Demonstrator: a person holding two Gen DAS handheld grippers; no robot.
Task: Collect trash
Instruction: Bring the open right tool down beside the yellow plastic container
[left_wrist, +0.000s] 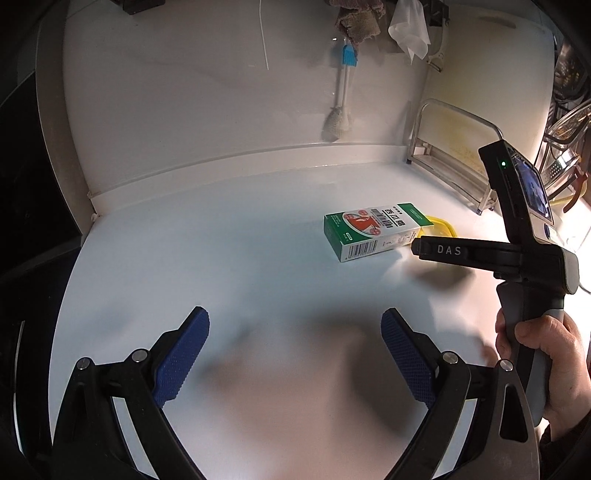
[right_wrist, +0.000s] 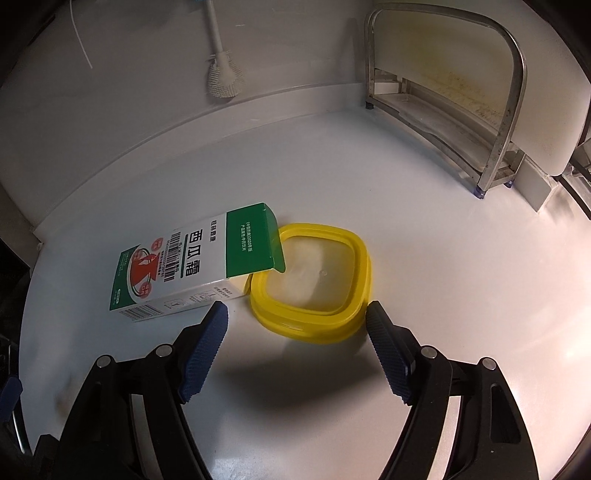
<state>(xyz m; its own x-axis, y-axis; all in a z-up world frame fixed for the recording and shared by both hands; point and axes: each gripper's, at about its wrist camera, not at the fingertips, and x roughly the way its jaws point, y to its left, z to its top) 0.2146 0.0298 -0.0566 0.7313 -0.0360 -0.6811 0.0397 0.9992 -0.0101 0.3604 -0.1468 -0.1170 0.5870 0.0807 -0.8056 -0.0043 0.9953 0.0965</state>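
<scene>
A green and white carton (right_wrist: 188, 266) lies on its side on the white counter (right_wrist: 443, 280), its open flap resting over the rim of a yellow-rimmed lid (right_wrist: 314, 284). My right gripper (right_wrist: 297, 317) stands open just in front of the lid, blue fingertips either side of its near edge, nothing between them. In the left wrist view the carton (left_wrist: 373, 230) sits ahead to the right, the yellow lid (left_wrist: 443, 226) peeking out behind it. My left gripper (left_wrist: 295, 325) is open over bare counter. The right gripper's black body (left_wrist: 491, 254) reaches in from the right, held by a hand (left_wrist: 543, 354).
A steel rack (right_wrist: 480, 110) stands at the back right against the wall. A white brush (right_wrist: 221, 77) hangs on the back wall, with cloths (left_wrist: 410, 29) hanging above it. A dark edge (left_wrist: 33, 206) drops off the counter's left side.
</scene>
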